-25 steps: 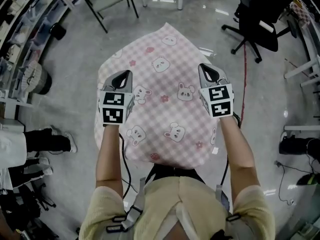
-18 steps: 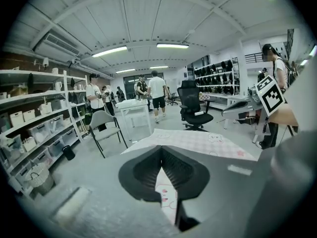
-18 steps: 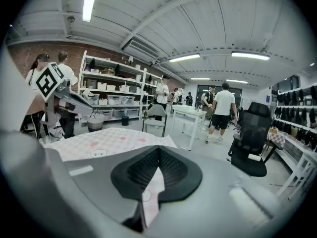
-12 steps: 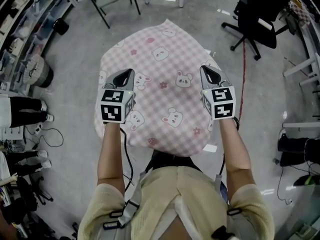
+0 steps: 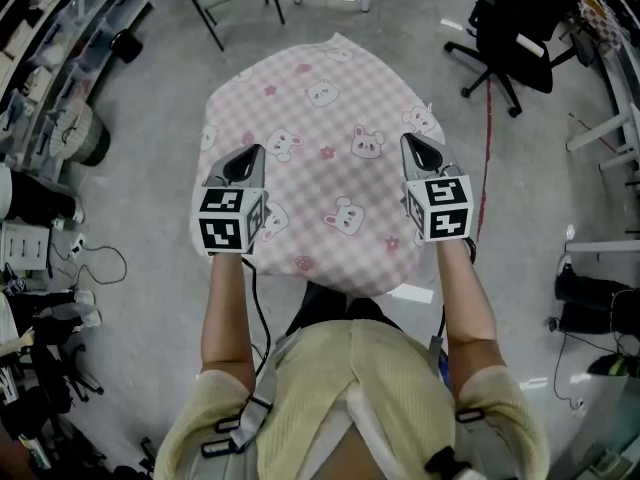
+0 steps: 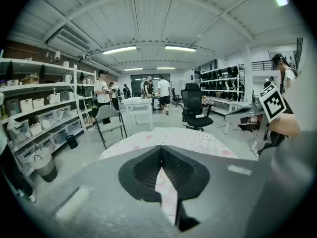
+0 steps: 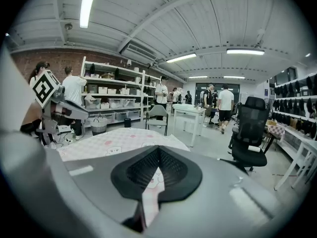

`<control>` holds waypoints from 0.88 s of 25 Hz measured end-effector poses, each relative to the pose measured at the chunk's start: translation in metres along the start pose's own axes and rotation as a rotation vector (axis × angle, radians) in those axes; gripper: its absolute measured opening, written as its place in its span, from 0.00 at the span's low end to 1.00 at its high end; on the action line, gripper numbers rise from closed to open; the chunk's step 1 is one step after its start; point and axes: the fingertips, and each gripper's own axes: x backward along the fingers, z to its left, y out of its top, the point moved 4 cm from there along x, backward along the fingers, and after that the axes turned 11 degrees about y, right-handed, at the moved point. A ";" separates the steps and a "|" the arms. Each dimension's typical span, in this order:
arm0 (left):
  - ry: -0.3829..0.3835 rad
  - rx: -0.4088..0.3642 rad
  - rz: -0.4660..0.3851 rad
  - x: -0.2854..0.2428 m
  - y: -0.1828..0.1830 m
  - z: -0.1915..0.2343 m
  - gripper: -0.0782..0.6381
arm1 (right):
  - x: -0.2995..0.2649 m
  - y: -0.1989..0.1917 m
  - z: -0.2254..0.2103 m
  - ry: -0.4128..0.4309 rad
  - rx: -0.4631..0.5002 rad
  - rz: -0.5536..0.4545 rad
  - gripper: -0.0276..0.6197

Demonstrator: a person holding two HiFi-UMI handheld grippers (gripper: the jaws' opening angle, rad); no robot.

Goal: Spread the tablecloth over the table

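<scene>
Tablecloth [image 5: 330,138] floats taut in mid-air, with the left hand-held gripper [image 5: 248,158] and right hand-held gripper [image 5: 415,146] each clamped on a side edge. Its near hem has drifted forward off the person. Only floor [image 5: 150,278] shows beneath, so it looks not laid yet.

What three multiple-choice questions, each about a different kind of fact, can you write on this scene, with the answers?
1. In the head view, the black office chair is: A) to the upper right of the tablecloth; B) under it; C) to its lower left.
2. The tablecloth is: A) blue striped; B) pink checked; C) plain green.
3. The left gripper and right gripper are: A) open and empty; B) shut on the tablecloth; C) lying on the floor.
Answers: 1 A, it stands on the floor beyond the cloth's right side; 2 B, it shows pink squares with animal faces; 3 B, each gripper view shows cloth pinched between closed jaws.
</scene>
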 end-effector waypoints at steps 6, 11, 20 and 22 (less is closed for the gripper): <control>0.026 0.034 0.010 0.021 -0.013 -0.002 0.12 | 0.014 -0.007 0.009 0.003 -0.035 -0.004 0.05; 0.033 0.058 0.019 0.030 -0.024 -0.003 0.12 | 0.019 -0.015 0.018 0.005 -0.075 -0.010 0.05; 0.048 0.075 0.038 0.047 -0.044 0.002 0.12 | 0.031 -0.021 0.026 -0.005 -0.137 -0.033 0.05; 0.043 0.073 0.043 0.047 -0.046 0.001 0.12 | 0.032 -0.021 0.026 -0.004 -0.137 -0.032 0.05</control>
